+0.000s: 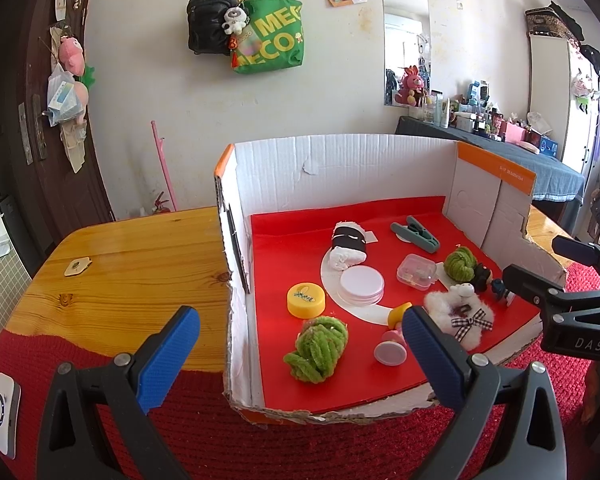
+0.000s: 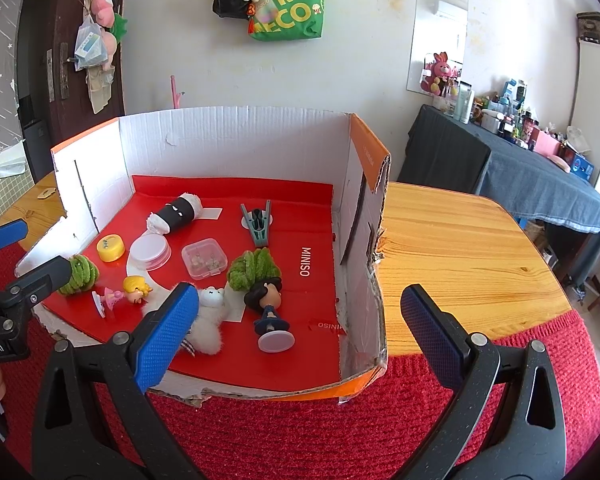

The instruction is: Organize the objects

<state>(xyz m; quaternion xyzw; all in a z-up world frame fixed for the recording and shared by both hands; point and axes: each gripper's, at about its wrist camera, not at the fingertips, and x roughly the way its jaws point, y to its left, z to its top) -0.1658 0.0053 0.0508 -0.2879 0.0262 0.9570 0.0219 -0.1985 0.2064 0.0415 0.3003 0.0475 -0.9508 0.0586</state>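
Note:
A cut-open cardboard box (image 1: 340, 160) (image 2: 228, 140) with a red floor holds small items. Among them are two green yarn knots (image 1: 319, 346) (image 2: 252, 268), a yellow lid (image 1: 306, 299) (image 2: 110, 248), a white round lid (image 1: 361, 285) (image 2: 150, 251), a clear plastic case (image 1: 417, 271) (image 2: 203, 258), a grey-green clip (image 1: 415, 234) (image 2: 259, 224), a black-banded white roll (image 1: 348, 245) (image 2: 176, 214), a white fluffy toy (image 1: 460, 312) (image 2: 209, 320), a dark-haired figurine (image 2: 269, 308) and a blonde figurine (image 2: 132, 290). My left gripper (image 1: 302, 330) hangs open at the box's near left corner. My right gripper (image 2: 300, 312) is open over the box's right wall.
The box stands on a wooden table (image 1: 132, 272) (image 2: 460, 248) with a red knit mat (image 1: 300, 440) (image 2: 340, 432) in front. A small white device (image 1: 4, 414) lies on the mat at left. A dark cluttered side table (image 2: 540, 168) stands at the back right.

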